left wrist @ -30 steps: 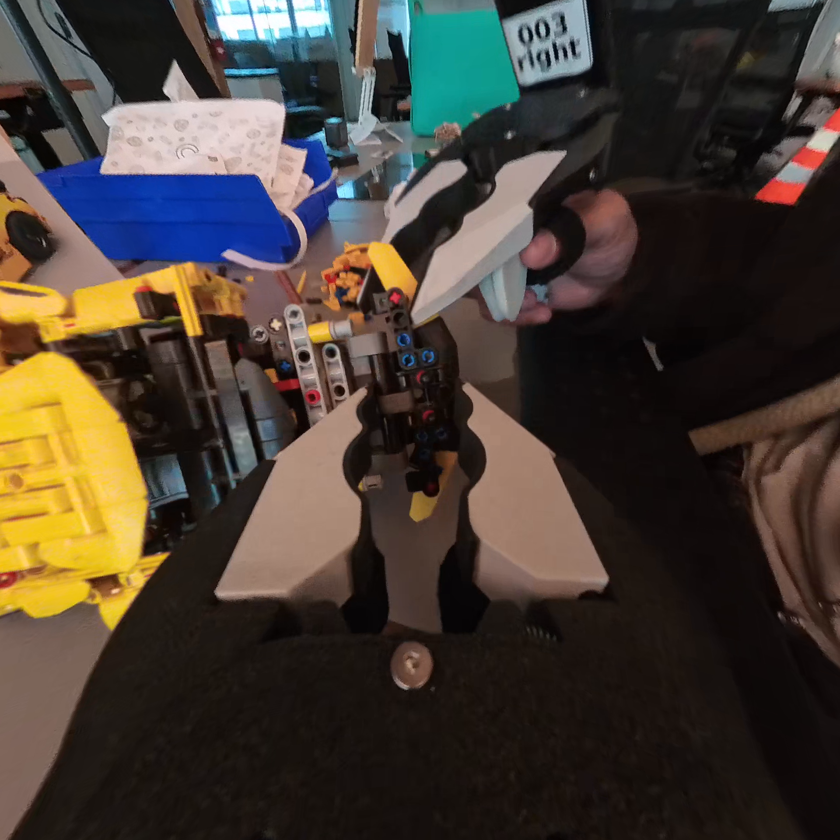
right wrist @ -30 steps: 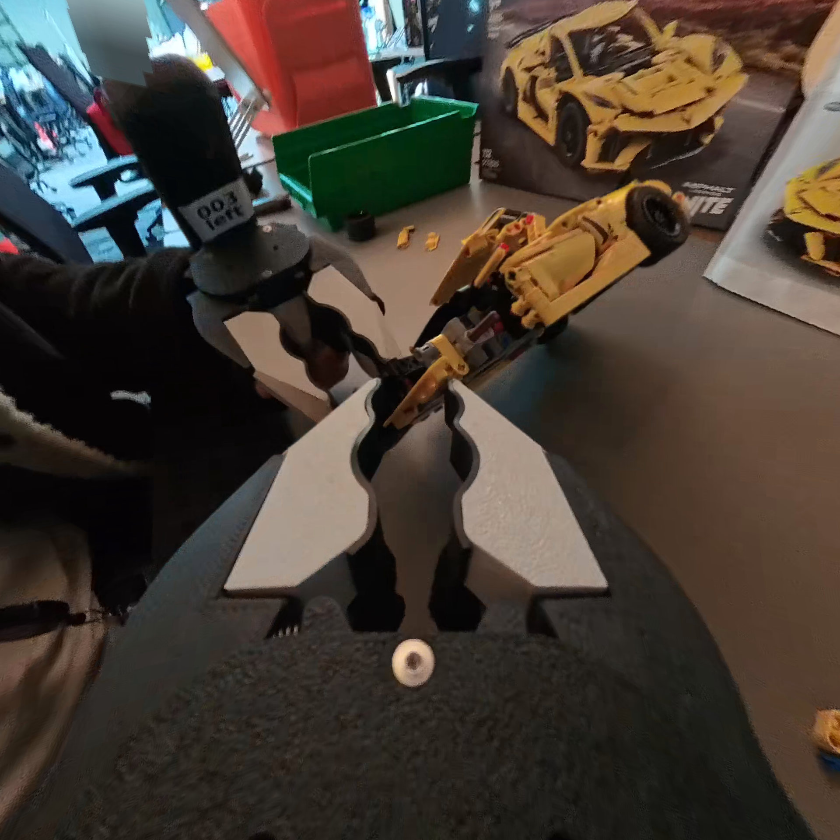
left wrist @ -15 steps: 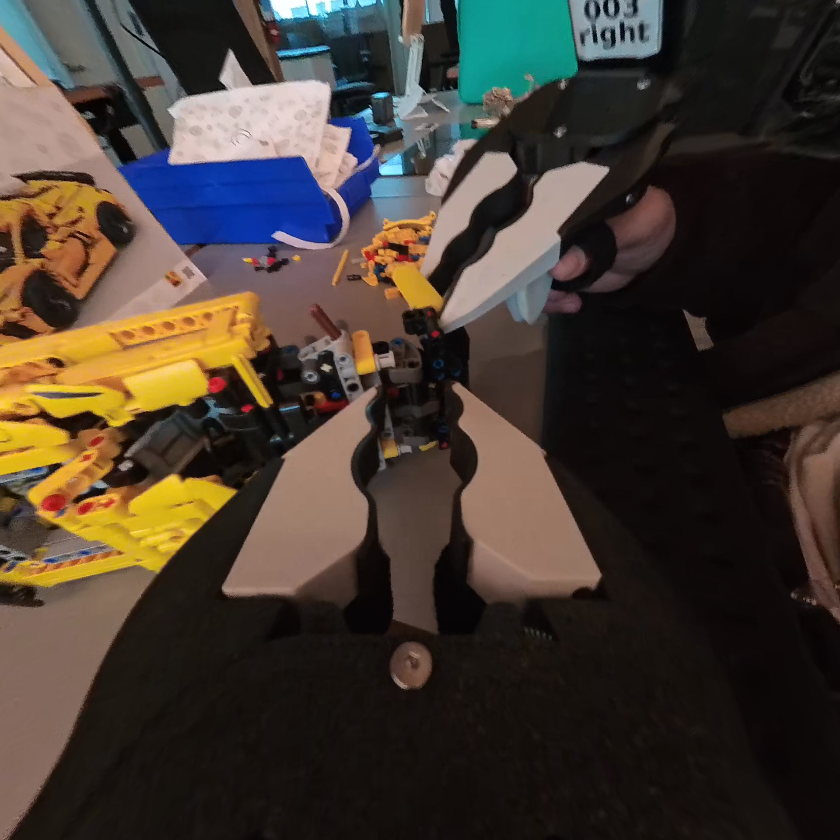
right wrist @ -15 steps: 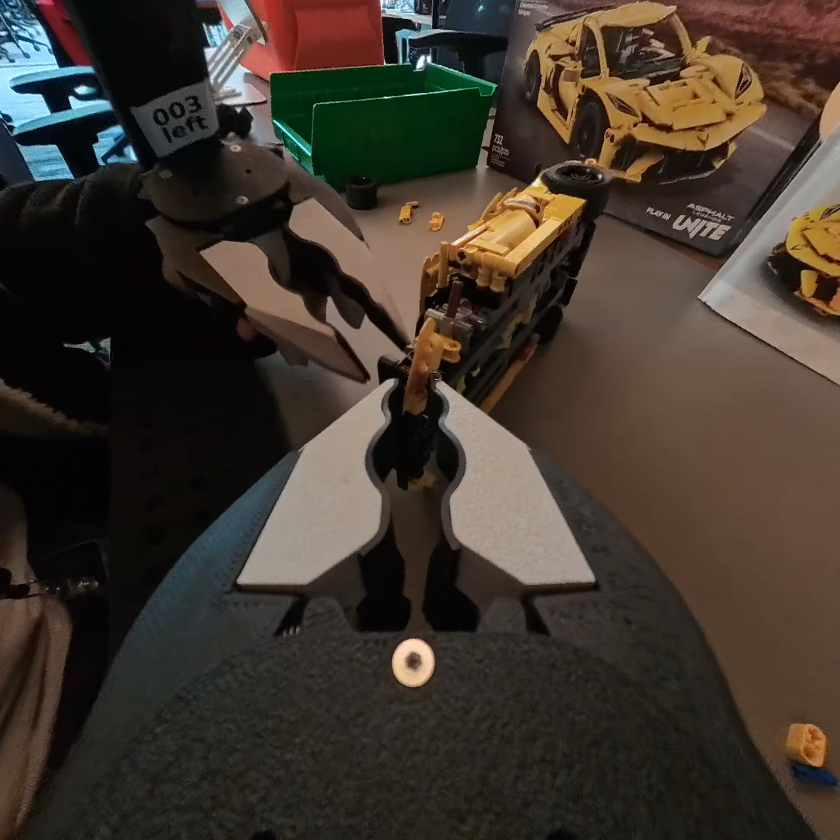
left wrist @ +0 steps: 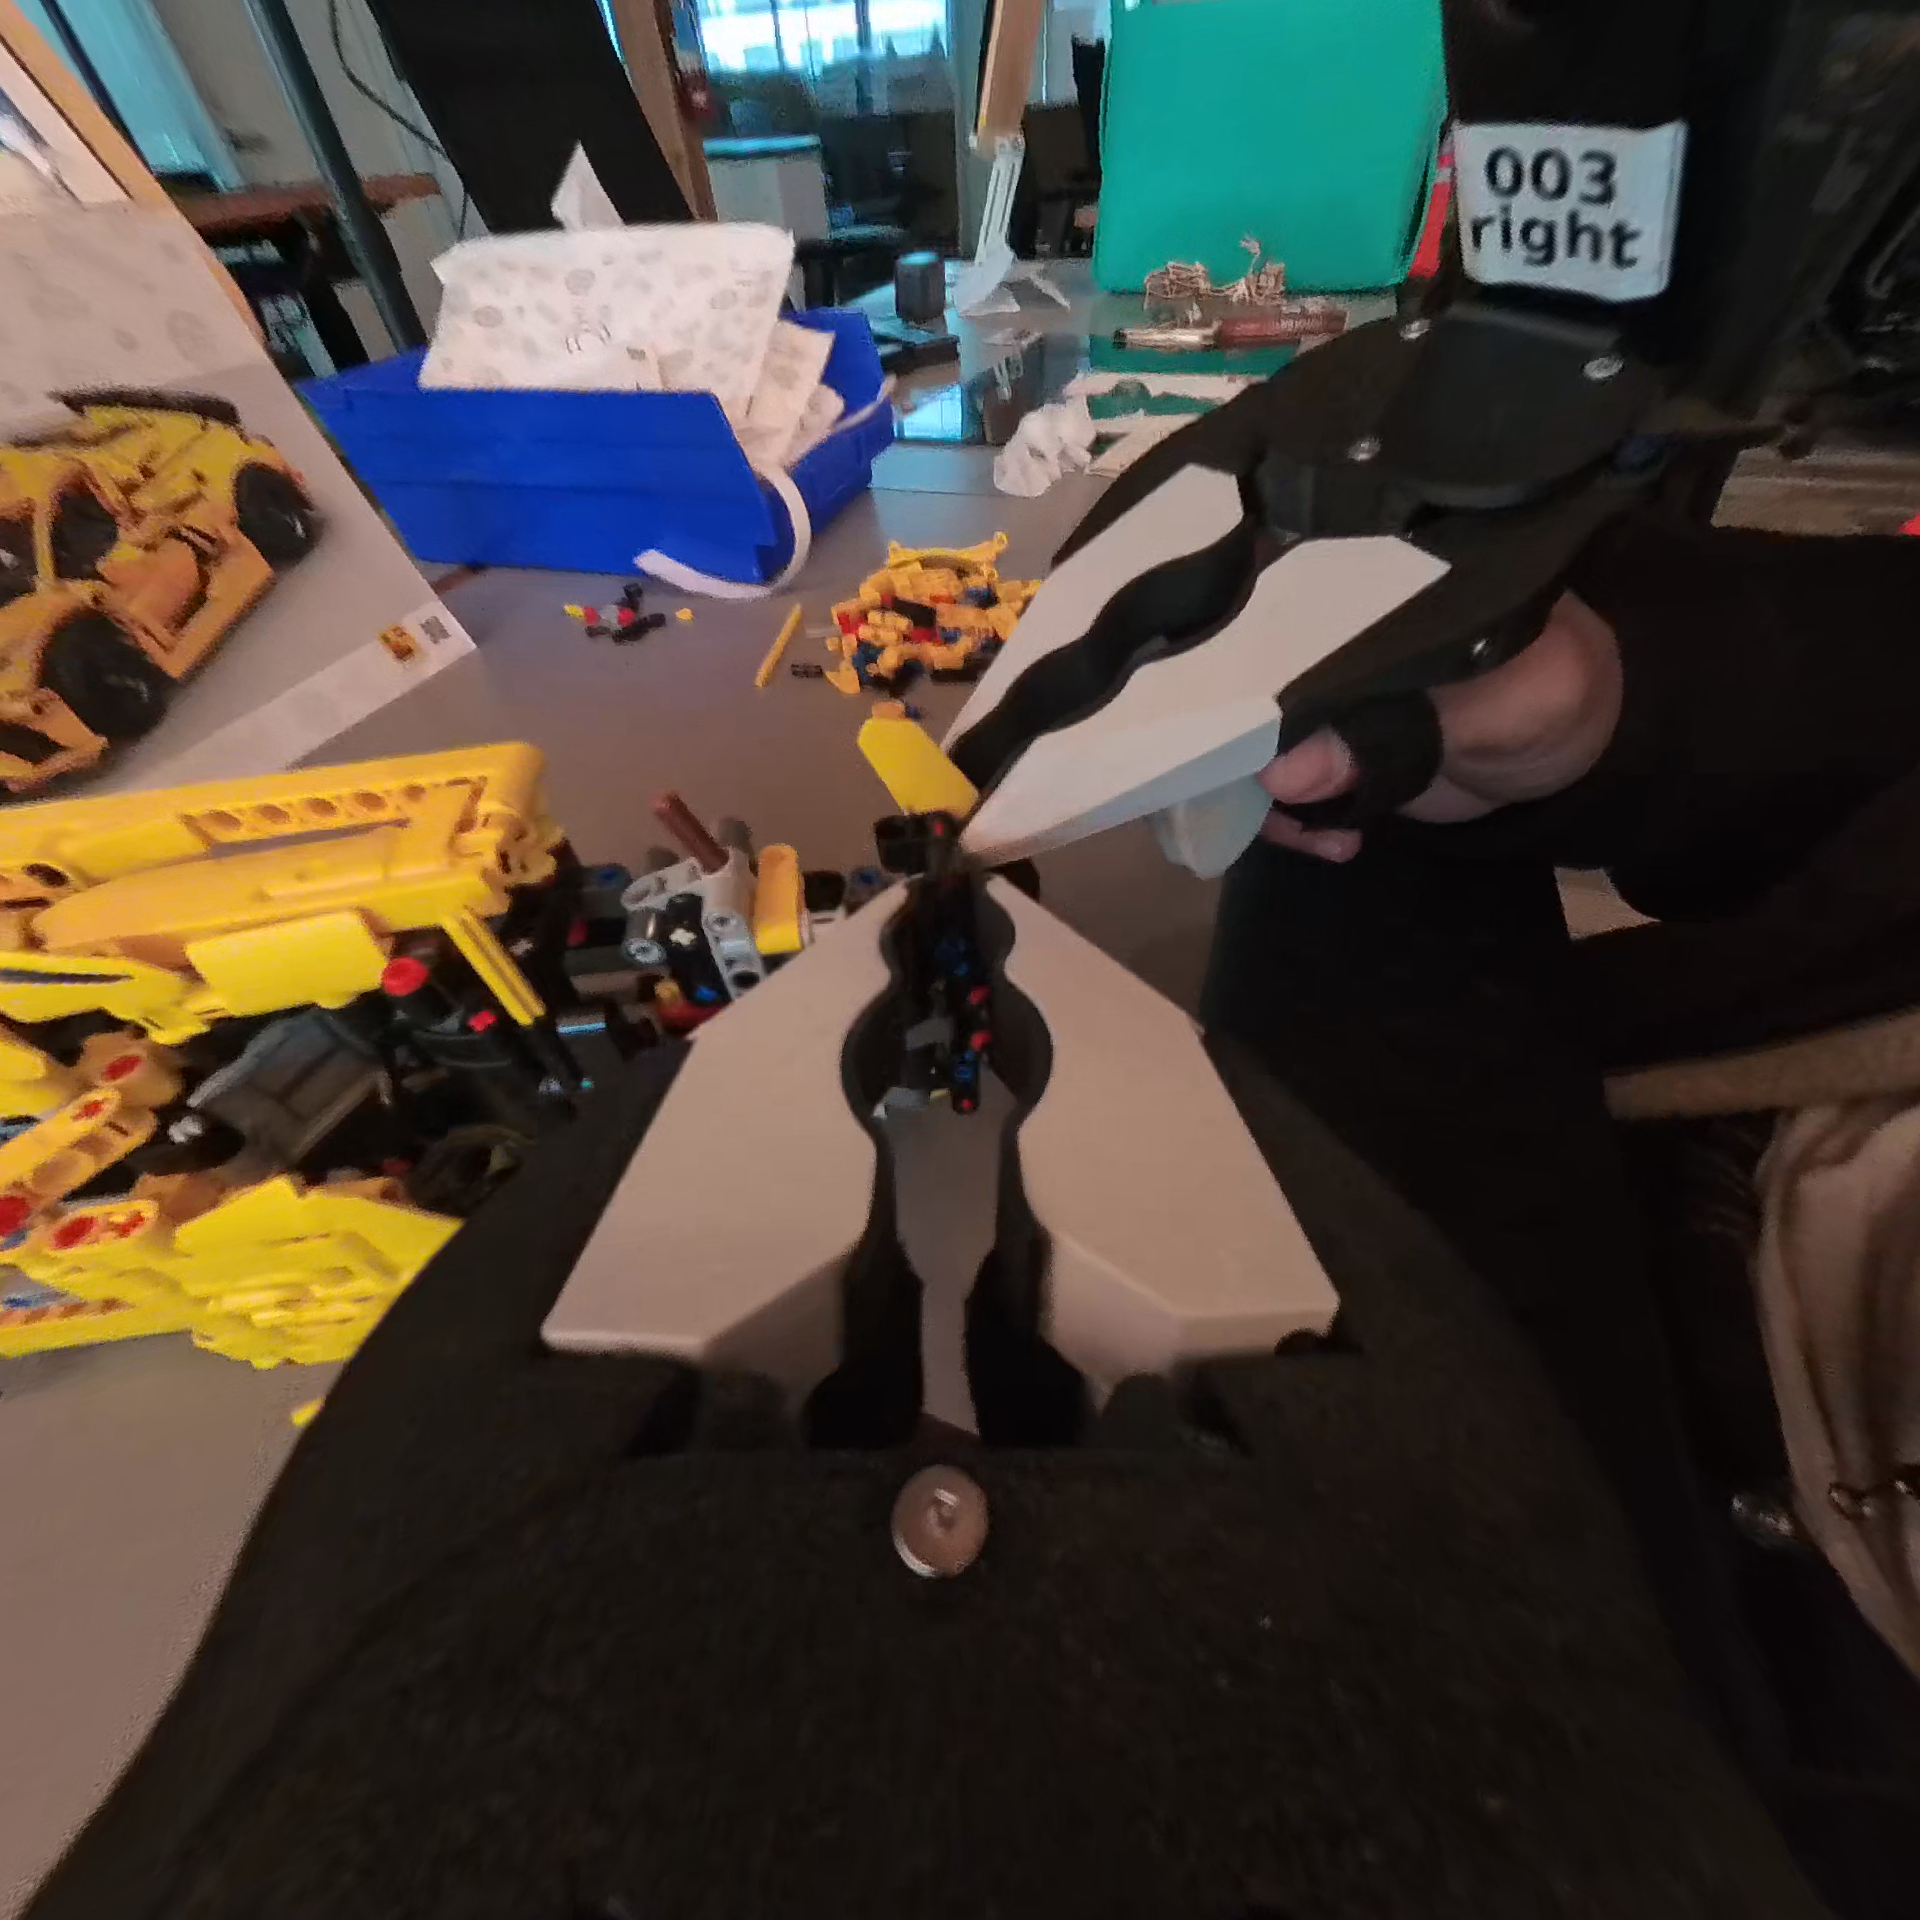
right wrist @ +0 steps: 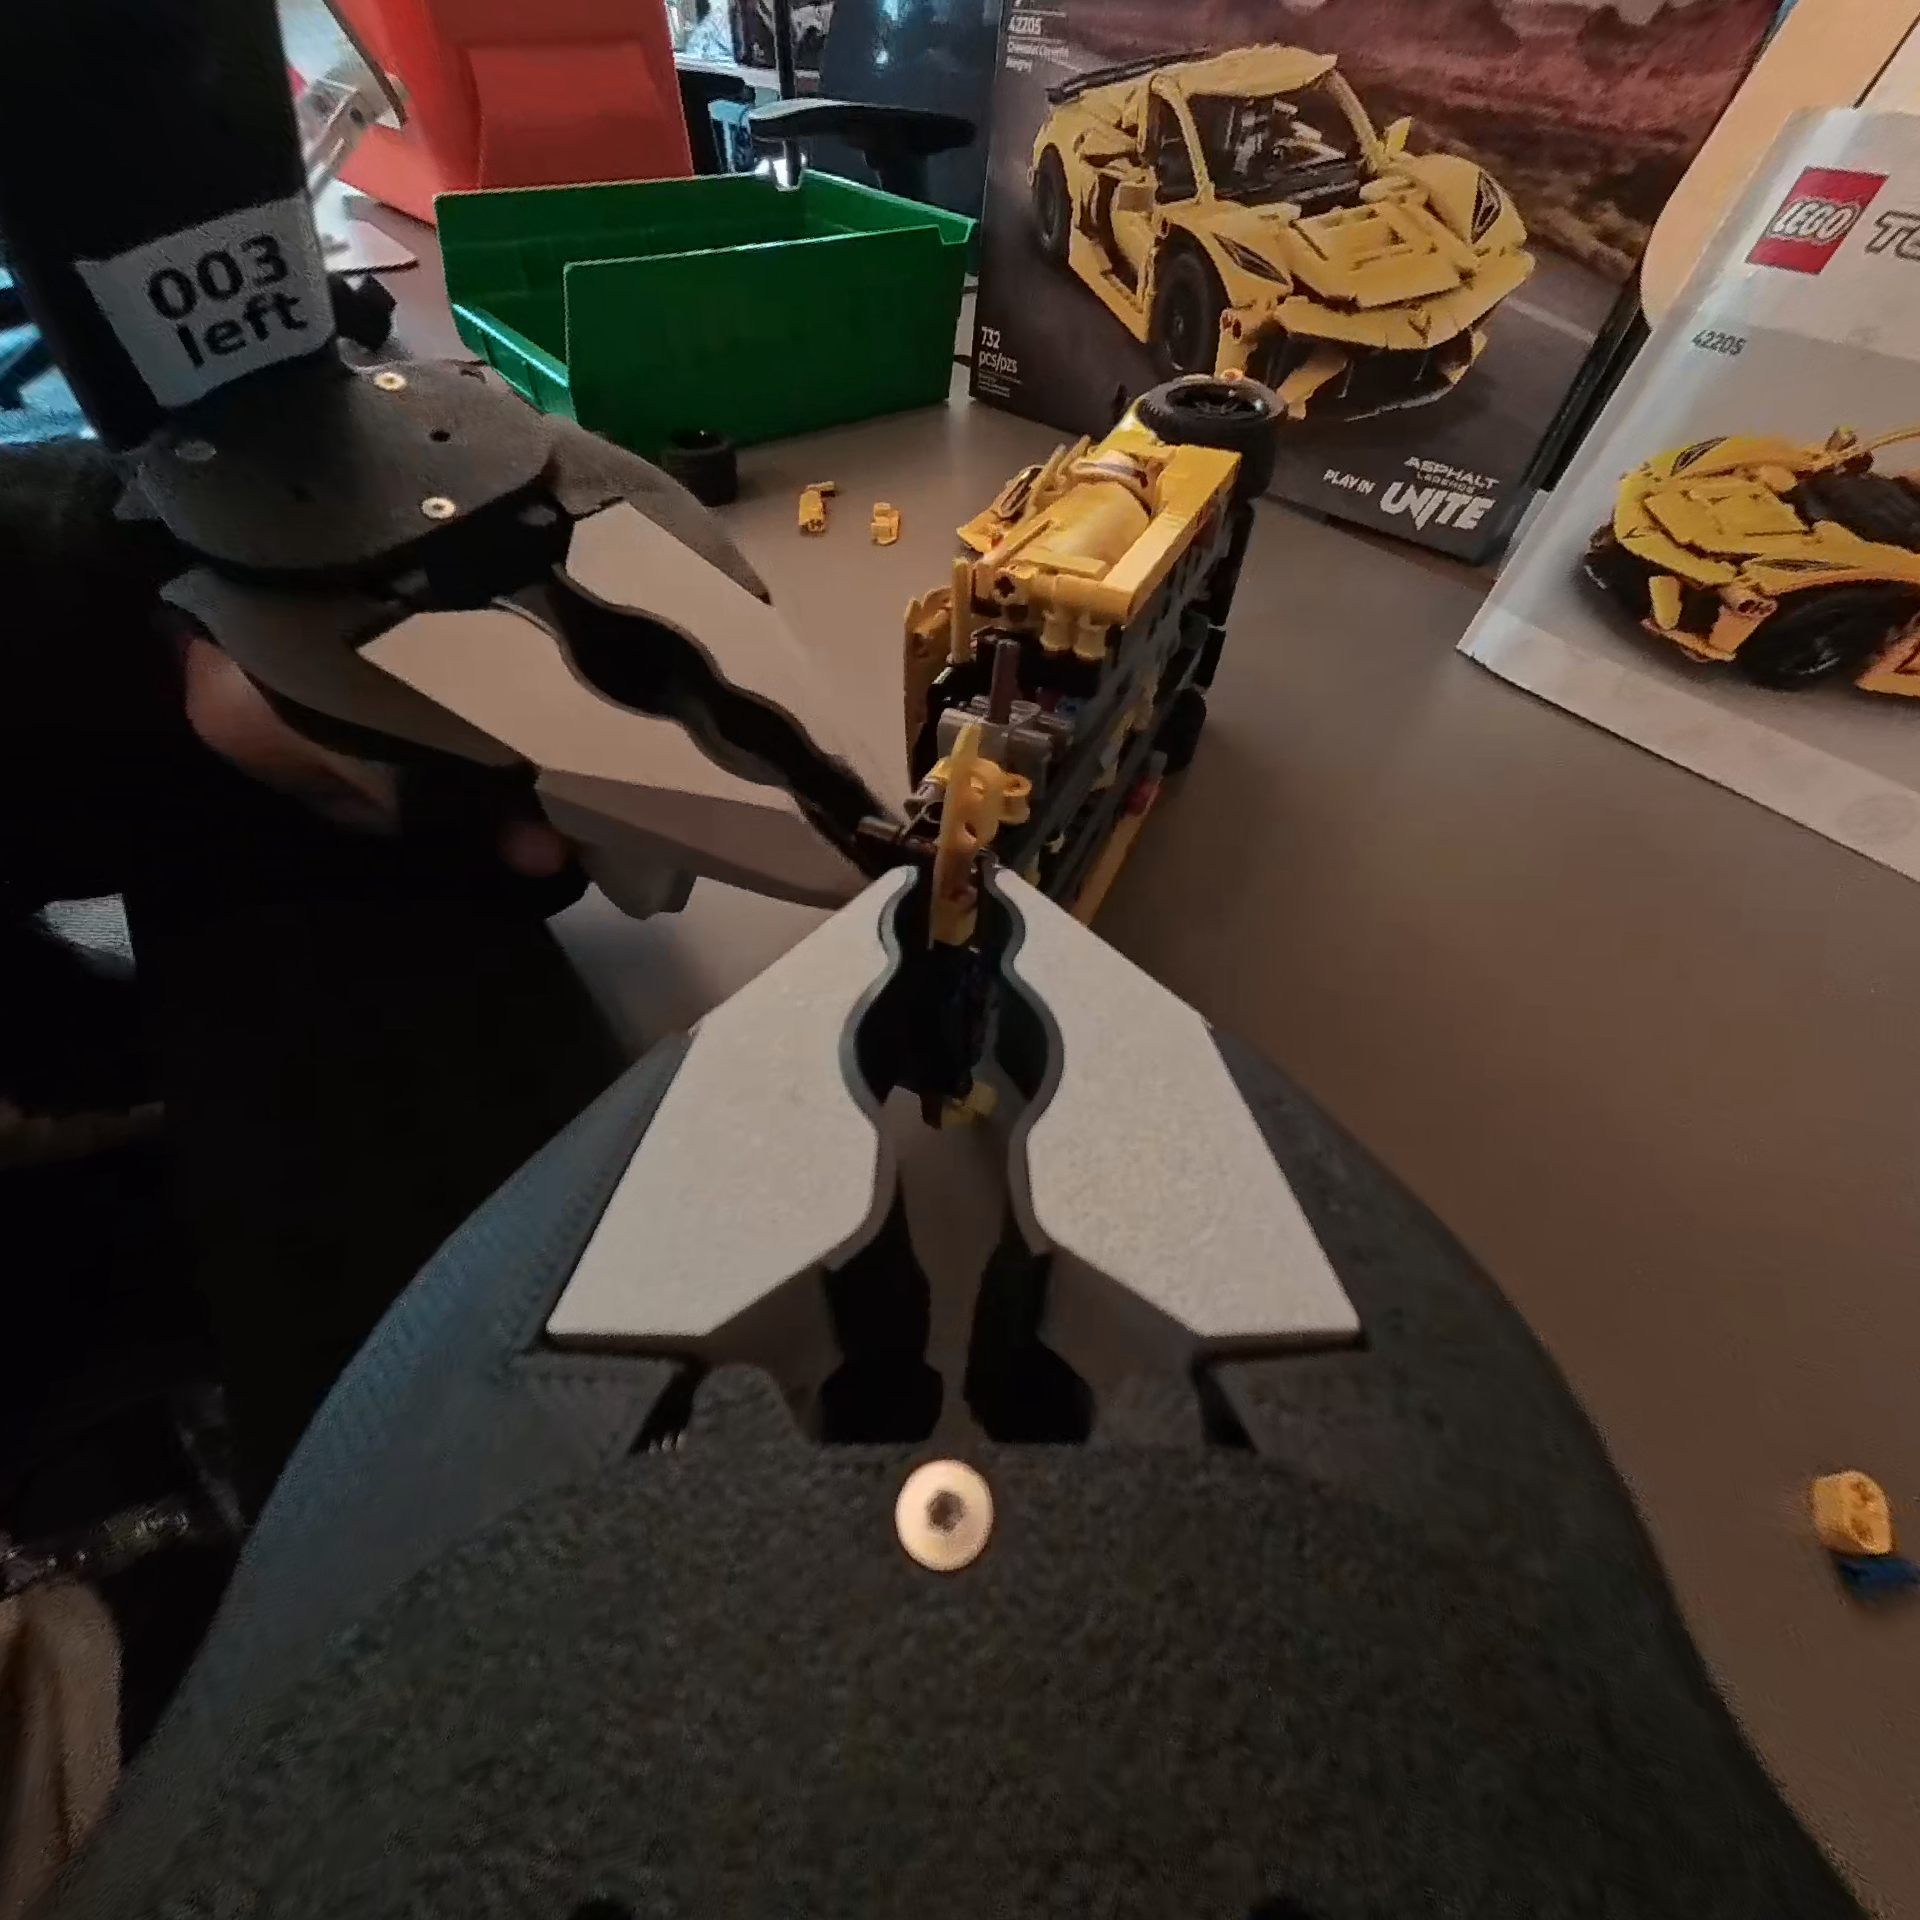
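I have the car [right wrist: 1091, 644] by one end with both tools, and it lies tipped on its side on the surface [right wrist: 1455, 987], a wheel [right wrist: 1210, 407] up at the far end. It is a brick-built model: light for its bulk, I judge, stiff along the beams but ready to pop apart at any pinned joint if twisted or squeezed across a panel. The yellow shell pieces look thin and smooth. The dark pinned frame at the near end is the safer hold, and that is where I am.

My left gripper [left wrist: 940, 935] has its jaws clenched on a narrow black frame section studded with blue and red pins. My right gripper [right wrist: 951, 914] is closed nearly tip to tip on a thin yellow-and-black piece that sticks out from the same end; in the left view its tip meets the frame just above my left jaws, beside a yellow tab [left wrist: 914, 767].

Round about: a blue bin [left wrist: 582, 488] with paper, loose bricks [left wrist: 925, 623], a green bin [right wrist: 707, 301], the box [right wrist: 1299, 239] and a booklet [right wrist: 1756, 520].
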A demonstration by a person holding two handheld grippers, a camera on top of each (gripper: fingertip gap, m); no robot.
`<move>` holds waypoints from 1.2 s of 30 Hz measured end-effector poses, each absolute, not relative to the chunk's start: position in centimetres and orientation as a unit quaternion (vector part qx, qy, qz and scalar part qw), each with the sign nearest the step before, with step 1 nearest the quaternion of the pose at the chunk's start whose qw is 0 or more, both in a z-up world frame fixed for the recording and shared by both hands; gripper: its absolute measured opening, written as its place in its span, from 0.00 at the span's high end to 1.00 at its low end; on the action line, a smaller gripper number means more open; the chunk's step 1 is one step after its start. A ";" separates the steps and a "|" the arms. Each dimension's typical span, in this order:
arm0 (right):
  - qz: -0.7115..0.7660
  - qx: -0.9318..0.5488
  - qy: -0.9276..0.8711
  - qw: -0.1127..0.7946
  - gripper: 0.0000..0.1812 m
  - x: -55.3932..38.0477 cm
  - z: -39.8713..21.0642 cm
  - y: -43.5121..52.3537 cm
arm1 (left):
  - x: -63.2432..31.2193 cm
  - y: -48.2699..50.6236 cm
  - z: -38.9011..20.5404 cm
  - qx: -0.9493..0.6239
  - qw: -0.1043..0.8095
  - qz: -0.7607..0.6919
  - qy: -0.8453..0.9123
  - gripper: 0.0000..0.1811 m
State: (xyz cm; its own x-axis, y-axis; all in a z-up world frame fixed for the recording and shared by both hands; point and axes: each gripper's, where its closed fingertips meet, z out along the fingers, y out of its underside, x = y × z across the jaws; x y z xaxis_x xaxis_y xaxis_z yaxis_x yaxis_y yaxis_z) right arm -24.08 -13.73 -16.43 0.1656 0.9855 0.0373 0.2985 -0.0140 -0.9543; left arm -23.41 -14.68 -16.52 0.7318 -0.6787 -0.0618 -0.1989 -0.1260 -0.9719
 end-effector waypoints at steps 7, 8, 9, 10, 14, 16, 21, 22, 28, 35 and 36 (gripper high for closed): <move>0.344 -0.625 -0.505 0.486 0.96 -23.9 -16.4 -13.2 | -23.4 -14.3 -16.4 -0.720 0.603 -0.138 0.316 0.96; 0.331 -0.627 -0.503 0.494 0.96 -23.9 -16.4 -13.1 | -23.4 -14.2 -16.3 -0.720 0.605 -0.132 0.313 0.97; 0.325 -0.629 -0.499 0.500 0.96 -23.9 -16.4 -13.1 | -23.4 -14.2 -16.3 -0.721 0.606 -0.132 0.309 0.97; 0.322 -0.630 -0.499 0.501 0.96 -23.9 -16.4 -13.1 | -23.5 -14.2 -16.3 -0.723 0.606 -0.132 0.306 0.97; 0.327 -0.633 -0.497 0.496 0.96 -24.0 -16.5 -13.1 | -23.5 -14.3 -16.4 -0.722 0.606 -0.129 0.307 0.97; 0.331 -0.632 -0.496 0.495 0.96 -24.0 -16.5 -13.0 | -23.5 -14.2 -16.4 -0.722 0.606 -0.127 0.308 0.97; 0.348 -0.635 -0.492 0.483 0.96 -24.0 -16.6 -13.1 | -23.6 -14.3 -16.4 -0.725 0.605 -0.138 0.298 0.97; 0.352 -0.637 -0.491 0.479 0.96 -24.0 -16.6 -13.1 | -23.7 -14.3 -16.4 -0.725 0.605 -0.139 0.297 0.97; 0.364 -0.641 -0.488 0.467 0.96 -24.1 -16.6 -13.1 | -23.8 -14.5 -16.5 -0.725 0.608 -0.126 0.298 0.97; 0.370 -0.638 -0.491 0.463 0.96 -24.2 -16.7 -13.2 | -23.9 -14.6 -16.5 -0.728 0.605 -0.144 0.286 0.97; 0.365 -0.640 -0.490 0.466 0.96 -24.1 -16.7 -13.0 | -24.0 -14.7 -16.5 -0.729 0.604 -0.154 0.282 0.97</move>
State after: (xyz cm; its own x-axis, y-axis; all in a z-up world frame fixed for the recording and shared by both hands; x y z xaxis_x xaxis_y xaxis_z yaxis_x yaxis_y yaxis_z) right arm -24.10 -13.03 -16.68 0.2537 0.9672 -0.0106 0.2862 -0.0856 -0.9543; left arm -24.03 -14.70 -16.46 0.7941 -0.5965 -0.1166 -0.2254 -0.1110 -0.9679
